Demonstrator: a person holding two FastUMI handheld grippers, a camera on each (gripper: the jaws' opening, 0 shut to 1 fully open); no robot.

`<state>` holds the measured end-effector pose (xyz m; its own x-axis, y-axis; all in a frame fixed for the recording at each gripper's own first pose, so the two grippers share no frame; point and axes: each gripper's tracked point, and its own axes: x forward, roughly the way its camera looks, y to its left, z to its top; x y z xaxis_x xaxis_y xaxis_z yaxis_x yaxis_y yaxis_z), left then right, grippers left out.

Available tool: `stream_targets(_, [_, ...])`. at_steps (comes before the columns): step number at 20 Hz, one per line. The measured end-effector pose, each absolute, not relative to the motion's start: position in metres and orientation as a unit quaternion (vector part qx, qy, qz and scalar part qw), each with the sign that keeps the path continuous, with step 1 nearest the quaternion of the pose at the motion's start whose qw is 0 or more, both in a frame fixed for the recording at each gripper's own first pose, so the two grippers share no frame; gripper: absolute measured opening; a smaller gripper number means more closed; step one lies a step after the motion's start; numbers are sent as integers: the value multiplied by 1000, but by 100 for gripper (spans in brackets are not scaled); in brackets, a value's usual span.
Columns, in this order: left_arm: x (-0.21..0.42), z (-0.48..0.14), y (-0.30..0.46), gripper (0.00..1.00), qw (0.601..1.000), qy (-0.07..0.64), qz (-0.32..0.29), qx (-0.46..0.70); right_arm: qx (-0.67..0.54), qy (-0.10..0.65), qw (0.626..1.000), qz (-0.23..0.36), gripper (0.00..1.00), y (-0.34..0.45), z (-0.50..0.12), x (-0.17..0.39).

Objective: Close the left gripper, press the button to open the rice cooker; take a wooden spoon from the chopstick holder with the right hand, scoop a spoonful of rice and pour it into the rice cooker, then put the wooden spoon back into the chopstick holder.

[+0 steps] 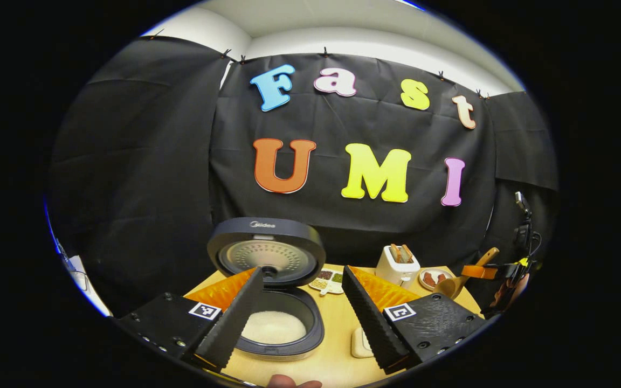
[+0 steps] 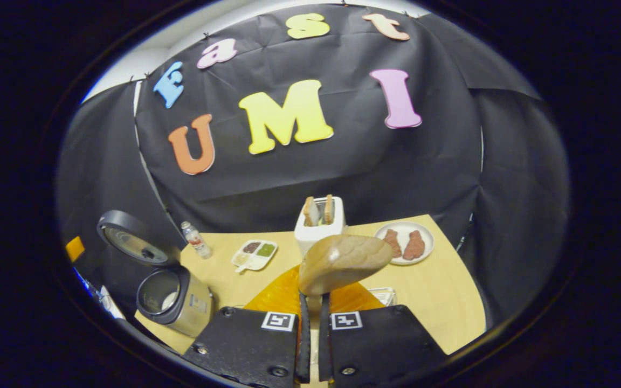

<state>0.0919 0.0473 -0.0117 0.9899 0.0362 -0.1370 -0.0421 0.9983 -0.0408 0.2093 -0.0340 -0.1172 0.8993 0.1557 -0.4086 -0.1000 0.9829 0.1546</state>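
Observation:
The rice cooker (image 1: 281, 345) stands open on the wooden table, its round lid (image 1: 266, 253) tilted up and white rice (image 1: 274, 326) in the pot. My left gripper (image 1: 302, 323) hovers just in front of it, open, with the pot showing between its fingers. At the far right my right gripper (image 1: 483, 272) holds the wooden spoon (image 1: 453, 285) above the table's right side. In the right gripper view my right gripper (image 2: 313, 296) is shut on the spoon's handle, and the spoon bowl (image 2: 343, 261) sticks up ahead. The cooker (image 2: 173, 299) sits far to the left there.
A white toaster (image 2: 319, 221) with bread slices stands at the back, a plate (image 2: 423, 253) with brown food right of it. A divided dish (image 2: 255, 253) and a small bottle (image 2: 196, 240) lie back left. A clear container (image 2: 380, 295) sits behind my right finger.

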Motion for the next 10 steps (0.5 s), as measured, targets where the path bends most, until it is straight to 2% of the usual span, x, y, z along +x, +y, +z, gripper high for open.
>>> stream_targets(5, [66,-10,89,95,996,69,52,-30,31,256,962,88,11,8,-170,188])
stream_targets(10, [45,-12,117,95,993,78,86,-29,-51,294,952,64,11,2,-243,195])
